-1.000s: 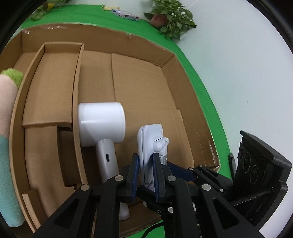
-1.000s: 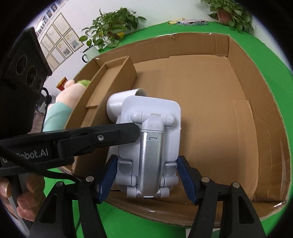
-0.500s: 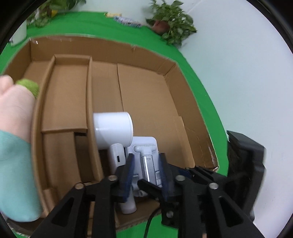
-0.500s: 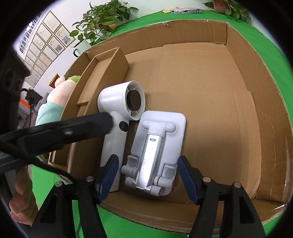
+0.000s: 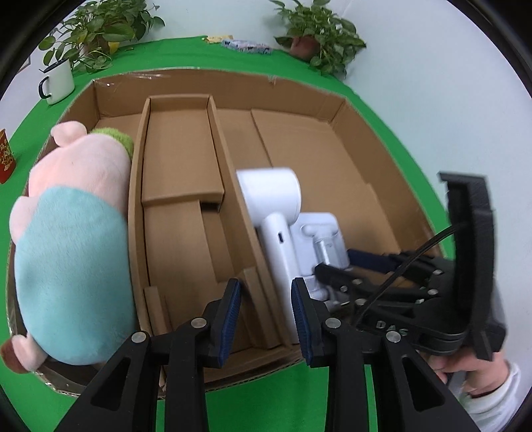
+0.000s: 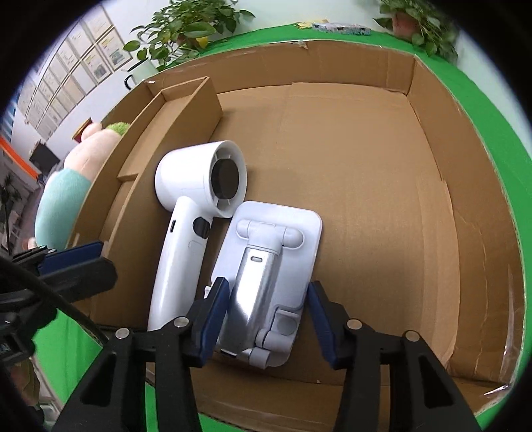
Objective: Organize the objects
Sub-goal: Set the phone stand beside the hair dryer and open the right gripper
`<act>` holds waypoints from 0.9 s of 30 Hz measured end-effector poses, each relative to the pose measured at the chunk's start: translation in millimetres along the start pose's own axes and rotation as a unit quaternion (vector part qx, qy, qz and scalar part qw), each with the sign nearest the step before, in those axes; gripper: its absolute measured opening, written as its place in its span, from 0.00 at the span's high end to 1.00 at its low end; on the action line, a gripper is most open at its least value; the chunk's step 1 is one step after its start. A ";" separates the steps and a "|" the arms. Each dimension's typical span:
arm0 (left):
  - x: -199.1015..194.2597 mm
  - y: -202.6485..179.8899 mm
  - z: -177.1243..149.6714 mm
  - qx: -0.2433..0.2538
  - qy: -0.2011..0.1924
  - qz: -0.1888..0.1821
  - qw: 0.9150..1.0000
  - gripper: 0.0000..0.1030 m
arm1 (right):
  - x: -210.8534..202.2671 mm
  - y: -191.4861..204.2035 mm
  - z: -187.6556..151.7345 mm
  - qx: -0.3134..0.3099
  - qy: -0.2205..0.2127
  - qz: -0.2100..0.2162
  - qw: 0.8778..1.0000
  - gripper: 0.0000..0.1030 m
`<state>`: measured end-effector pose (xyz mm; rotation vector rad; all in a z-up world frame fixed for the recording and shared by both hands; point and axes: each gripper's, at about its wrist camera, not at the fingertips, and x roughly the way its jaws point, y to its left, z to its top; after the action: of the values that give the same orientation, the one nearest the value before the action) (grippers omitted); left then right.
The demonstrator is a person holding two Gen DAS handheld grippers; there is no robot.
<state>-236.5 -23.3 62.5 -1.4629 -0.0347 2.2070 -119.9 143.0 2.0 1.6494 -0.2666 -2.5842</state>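
Green cloth [image 6: 482,109] bears a corrugated cardboard box [image 6: 349,149] holding a smooth white cylindrical fan [image 6: 196,212].

A green cloth [image 5: 232,50] covers the table. At eleven o'clock in the left wrist view, a white enamel mug [image 5: 56,83] with a dark rim stands on it, in front of a leafy potted plant [image 5: 99,30]. A second potted plant [image 5: 316,40] in a reddish pot sits at one o'clock against the pale wall [image 5: 432,83]. Between the two plants, at twelve o'clock, lie a yellow scrap [image 5: 216,39] and a blue-patterned packet [image 5: 246,46], side by side. A red box [image 5: 6,156] shows at nine o'clock on the edge. In the right wrist view, framed sheets [image 6: 76,69] hang in rows at ten o'clock.
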 end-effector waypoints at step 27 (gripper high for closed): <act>-18.8 -21.1 -11.0 0.009 -0.090 0.043 0.995 0.57 | -61.8 11.2 -22.3 -0.053 -0.106 -0.033 0.992 0.16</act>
<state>-213.1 -15.0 79.9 -1.2750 -0.0120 2.3977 -74.0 138.6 50.1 1.3729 -0.0834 -2.7716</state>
